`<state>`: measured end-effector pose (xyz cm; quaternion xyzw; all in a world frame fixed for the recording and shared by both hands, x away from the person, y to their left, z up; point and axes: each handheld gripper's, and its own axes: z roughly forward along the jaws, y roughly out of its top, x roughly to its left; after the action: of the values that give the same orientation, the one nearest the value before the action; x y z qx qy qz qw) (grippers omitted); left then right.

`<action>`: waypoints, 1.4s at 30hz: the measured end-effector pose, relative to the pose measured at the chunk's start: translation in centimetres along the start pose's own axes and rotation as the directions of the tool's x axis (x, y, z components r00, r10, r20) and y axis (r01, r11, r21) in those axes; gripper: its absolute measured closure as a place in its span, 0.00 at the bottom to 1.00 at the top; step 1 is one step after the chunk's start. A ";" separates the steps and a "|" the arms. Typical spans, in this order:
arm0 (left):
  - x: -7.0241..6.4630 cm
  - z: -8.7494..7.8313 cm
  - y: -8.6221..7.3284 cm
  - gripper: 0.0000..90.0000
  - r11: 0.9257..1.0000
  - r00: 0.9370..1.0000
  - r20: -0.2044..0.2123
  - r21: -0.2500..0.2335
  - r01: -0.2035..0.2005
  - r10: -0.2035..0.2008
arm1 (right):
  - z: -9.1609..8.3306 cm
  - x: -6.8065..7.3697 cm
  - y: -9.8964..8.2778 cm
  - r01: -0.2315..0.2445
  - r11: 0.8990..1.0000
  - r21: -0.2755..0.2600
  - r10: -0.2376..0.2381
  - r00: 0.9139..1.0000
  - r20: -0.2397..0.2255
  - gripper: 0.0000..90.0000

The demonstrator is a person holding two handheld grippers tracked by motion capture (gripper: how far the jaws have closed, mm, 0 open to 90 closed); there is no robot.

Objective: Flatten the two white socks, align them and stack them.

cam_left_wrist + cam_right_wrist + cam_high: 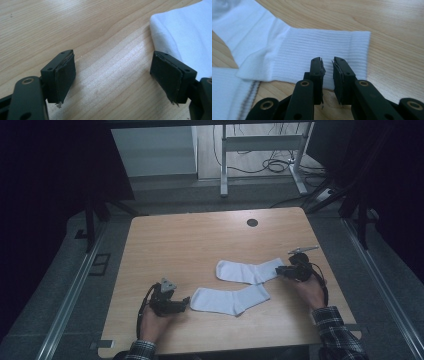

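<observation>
Two white socks on the desk [200, 240], lying side by side but staggered. The far sock [247, 271] sits a bit right of center, with its ribbed cuff end pointing toward the right tongs [286, 270]. The near sock [230, 300] is just below it, closer to the person, and its left end sits right by the left tongs [184, 304]. The two socks look like they touch or overlap around the middle, hard to be sure from up high.

In the right gripper view the right tongs [327, 65] hover over the ribbed cuff [322, 52] of the far sock, jaws nearly together with only a thin gap, and I can't really tell if any fabric is pinched in there. Looks like not.

In the left gripper view the left tongs [112, 72] are spread wide apart over bare wood, with the edge of the near sock [180, 32] just beside the right-hand jaw.

Both hands come in from the bottom in plaid sleeves [335, 330]. There's a dark round hole [252, 222] near the desk's far edge.
</observation>
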<state>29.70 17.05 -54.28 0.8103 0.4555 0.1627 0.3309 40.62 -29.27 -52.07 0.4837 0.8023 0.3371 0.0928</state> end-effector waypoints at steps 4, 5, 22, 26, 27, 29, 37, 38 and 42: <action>0.2 0.1 0.2 0.24 1.000 1.000 -0.004 0.002 0.002 -0.002 | 0.6 0.3 0.4 0.015 1.000 0.010 -0.015 1.000 0.013 0.85; 0.3 0.2 0.3 0.24 1.000 1.000 -0.005 0.002 0.003 -0.003 | 0.9 0.3 0.5 0.012 1.000 0.006 -0.012 1.000 0.013 0.85; 0.8 1.7 4.3 0.43 1.000 1.000 0.021 -0.010 0.024 -0.023 | 0.9 0.0 1.2 0.074 0.996 -0.043 -0.073 0.997 0.036 0.77; 0.1 2.3 6.2 0.50 0.999 0.998 0.065 -0.044 0.028 -0.025 | 0.2 -0.4 1.0 0.083 0.995 -0.049 -0.080 0.995 0.057 0.77; -0.1 2.4 6.5 0.51 0.999 0.997 0.069 -0.046 0.022 -0.018 | 0.0 -0.6 1.0 0.088 0.995 -0.052 -0.085 0.994 0.063 0.77; -0.7 3.0 7.4 0.52 0.999 0.997 0.076 -0.045 0.003 0.000 | -0.2 -0.9 0.9 0.098 0.994 -0.053 -0.093 0.992 0.081 0.77; -2.7 5.5 10.1 0.55 0.999 0.994 0.098 -0.024 -0.037 0.039 | -0.6 -1.5 0.9 0.120 0.991 -0.060 -0.113 0.987 0.118 0.75; -2.9 5.8 10.3 0.55 0.999 0.994 0.101 -0.021 -0.038 0.040 | -0.6 -1.6 0.9 0.119 0.991 -0.061 -0.111 0.987 0.118 0.75; -3.2 6.8 10.8 0.53 0.999 0.994 0.101 -0.016 -0.030 0.032 | -0.2 -1.5 1.0 0.119 0.991 -0.065 -0.111 0.987 0.118 0.71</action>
<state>38.70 7.72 -51.72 0.8221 0.4243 0.1298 0.3568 42.02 -30.34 -51.50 0.4515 0.8096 0.3317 0.1752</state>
